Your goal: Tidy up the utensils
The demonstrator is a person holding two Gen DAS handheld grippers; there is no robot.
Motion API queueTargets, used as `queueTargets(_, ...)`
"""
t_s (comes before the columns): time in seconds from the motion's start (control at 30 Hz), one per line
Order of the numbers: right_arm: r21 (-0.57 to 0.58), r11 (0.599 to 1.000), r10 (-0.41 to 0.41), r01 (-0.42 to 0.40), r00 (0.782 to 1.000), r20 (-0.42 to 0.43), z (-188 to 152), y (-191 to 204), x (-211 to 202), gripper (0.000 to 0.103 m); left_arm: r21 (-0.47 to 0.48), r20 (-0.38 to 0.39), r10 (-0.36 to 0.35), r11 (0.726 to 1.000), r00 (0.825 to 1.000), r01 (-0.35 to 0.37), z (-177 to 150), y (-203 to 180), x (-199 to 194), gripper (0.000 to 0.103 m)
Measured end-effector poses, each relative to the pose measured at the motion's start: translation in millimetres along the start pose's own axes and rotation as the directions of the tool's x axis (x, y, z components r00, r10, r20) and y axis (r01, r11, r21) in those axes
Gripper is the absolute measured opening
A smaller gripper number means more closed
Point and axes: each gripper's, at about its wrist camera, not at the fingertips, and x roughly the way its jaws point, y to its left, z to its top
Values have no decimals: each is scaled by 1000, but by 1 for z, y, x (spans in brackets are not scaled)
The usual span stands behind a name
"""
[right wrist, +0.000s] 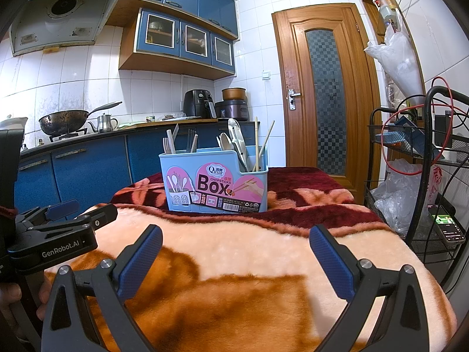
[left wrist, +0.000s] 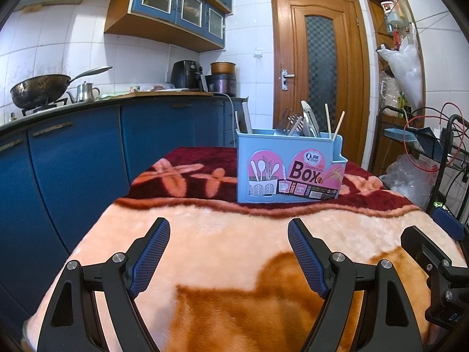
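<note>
The blue box (left wrist: 288, 167) stands on the blanket-covered bench (left wrist: 222, 240) at twelve o'clock, holding forks (right wrist: 168, 146), spoons (right wrist: 234, 140) and chopsticks (right wrist: 257, 143). Left gripper (left wrist: 228, 231) and right gripper (right wrist: 236, 240) are both spread, pinching nothing.

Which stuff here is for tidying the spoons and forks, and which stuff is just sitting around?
For the job:
- blue utensil box
- forks, spoons and chopsticks standing in it
- left gripper and right gripper, both open and empty

Just sitting around:
- wok
- kettle
- air fryer
- plastic bags
</note>
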Motion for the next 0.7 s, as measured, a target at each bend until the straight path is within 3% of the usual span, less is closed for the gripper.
queueTargets(0.7,0,1000,0,0,1000,-1,0,0,0,102,-1,-6,2,1000,1000,-2,-1,-4,0,84)
